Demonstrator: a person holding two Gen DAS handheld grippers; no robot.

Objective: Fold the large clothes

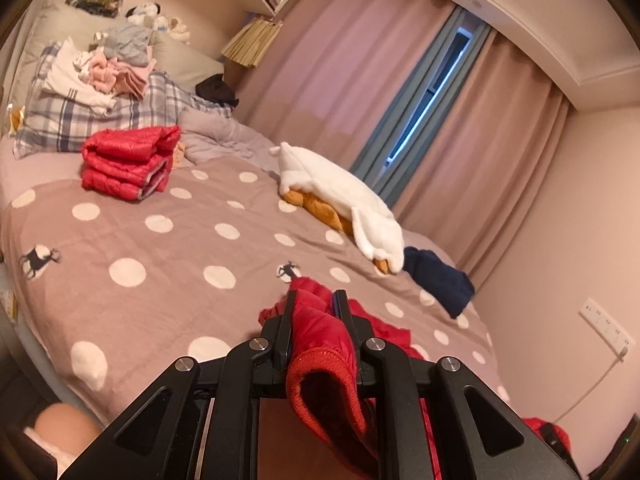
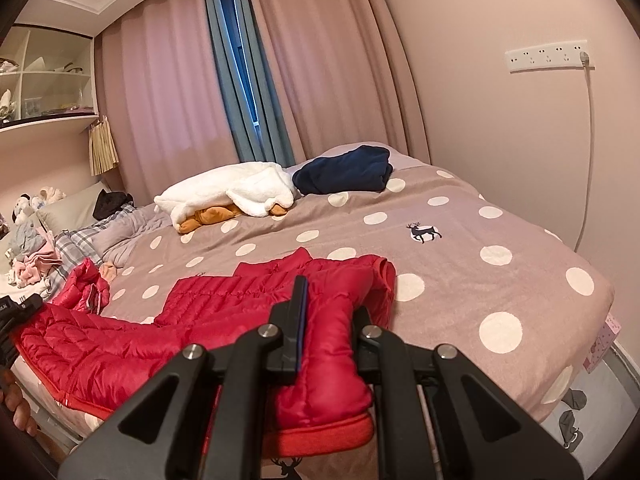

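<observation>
A red quilted puffer jacket point(image 2: 224, 304) lies spread on the polka-dot bedspread point(image 2: 460, 264) at the near edge of the bed. My right gripper point(image 2: 324, 300) is shut on one sleeve of it, the ribbed cuff point(image 2: 320, 434) hanging back toward the camera. My left gripper point(image 1: 316, 300) is shut on the other sleeve of the jacket point(image 1: 320, 332), whose open ribbed cuff point(image 1: 320, 396) droops between the arms. The left gripper's body point(image 2: 16, 308) shows at the left edge of the right wrist view.
A folded red jacket point(image 1: 128, 162) sits near the plaid pillows point(image 1: 80, 116). A white plush blanket over a brown toy point(image 1: 340, 200) and a navy garment point(image 1: 438, 280) lie at the far side. Loose clothes point(image 1: 108, 68) are piled by the headboard. Curtains point(image 2: 168, 92) and a wall outlet strip point(image 2: 548, 60) stand behind.
</observation>
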